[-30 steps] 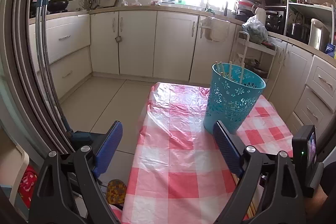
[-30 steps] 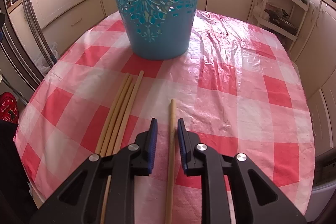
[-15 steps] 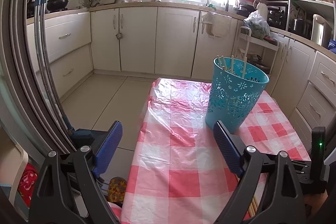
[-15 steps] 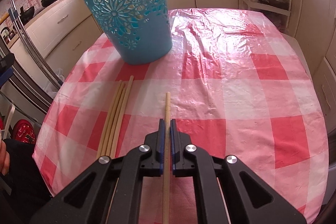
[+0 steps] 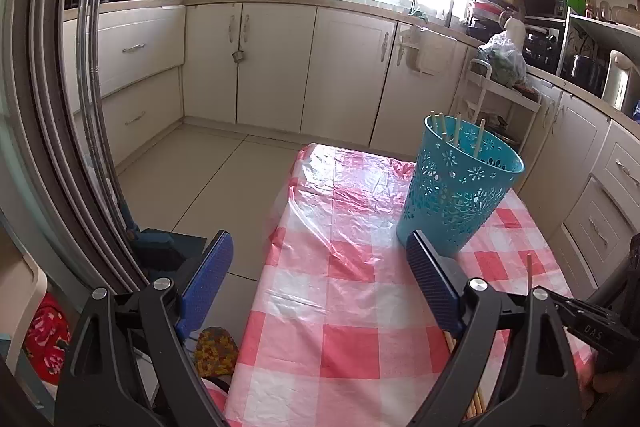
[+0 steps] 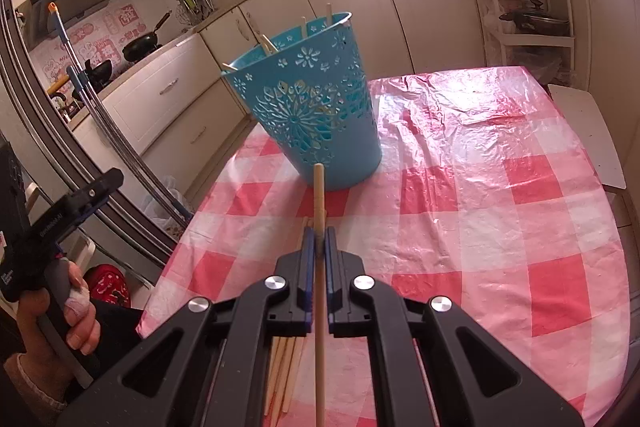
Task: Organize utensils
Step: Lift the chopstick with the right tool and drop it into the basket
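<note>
Our right hand-held gripper (image 6: 319, 241) is clamped on one chopstick (image 6: 319, 195), lifted off the bench (image 6: 500, 227) with its tip toward the basket (image 6: 308, 111), where several chopsticks already stand. More chopsticks (image 6: 286, 367) lie on the bench beneath it. Our left hand-held gripper (image 5: 316, 285) hangs with jaws wide apart, empty, near the bench's left edge.

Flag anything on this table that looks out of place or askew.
A few loose chopsticks lie on the checked tablecloth instead of standing in the blue basket with the others. The right claw grips one chopstick. Nothing looks spilled or damaged.
</note>
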Demonstrator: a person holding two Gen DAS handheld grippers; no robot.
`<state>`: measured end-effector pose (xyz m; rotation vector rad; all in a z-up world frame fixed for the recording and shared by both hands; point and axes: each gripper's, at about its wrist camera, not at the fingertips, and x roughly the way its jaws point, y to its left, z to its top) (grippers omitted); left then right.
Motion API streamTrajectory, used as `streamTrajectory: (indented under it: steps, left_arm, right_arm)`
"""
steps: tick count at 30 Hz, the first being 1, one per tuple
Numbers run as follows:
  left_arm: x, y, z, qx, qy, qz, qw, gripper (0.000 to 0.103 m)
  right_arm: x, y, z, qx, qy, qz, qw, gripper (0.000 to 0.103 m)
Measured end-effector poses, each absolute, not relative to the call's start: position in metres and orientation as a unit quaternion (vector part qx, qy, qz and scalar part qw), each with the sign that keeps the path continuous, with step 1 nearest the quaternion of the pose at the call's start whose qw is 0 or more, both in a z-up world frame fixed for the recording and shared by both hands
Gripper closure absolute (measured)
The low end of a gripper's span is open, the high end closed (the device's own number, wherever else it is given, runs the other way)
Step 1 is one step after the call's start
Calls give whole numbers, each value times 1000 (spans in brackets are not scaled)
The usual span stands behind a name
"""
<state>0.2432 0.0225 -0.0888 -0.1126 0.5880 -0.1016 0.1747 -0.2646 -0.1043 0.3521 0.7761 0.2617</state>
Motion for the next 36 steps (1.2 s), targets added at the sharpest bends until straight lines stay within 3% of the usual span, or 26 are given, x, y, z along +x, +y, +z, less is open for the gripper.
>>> streamTrajectory:
  steps: [18,36]
  left_arm:
    - [244,16,-92,-46,294,-52,953,19]
    - [245,19,-94,-65,298,-57,951,19]
  right_arm:
    - [169,-271,-39,170,295,157,927,98]
    - [215,-279,117,157,179,194,952,98]
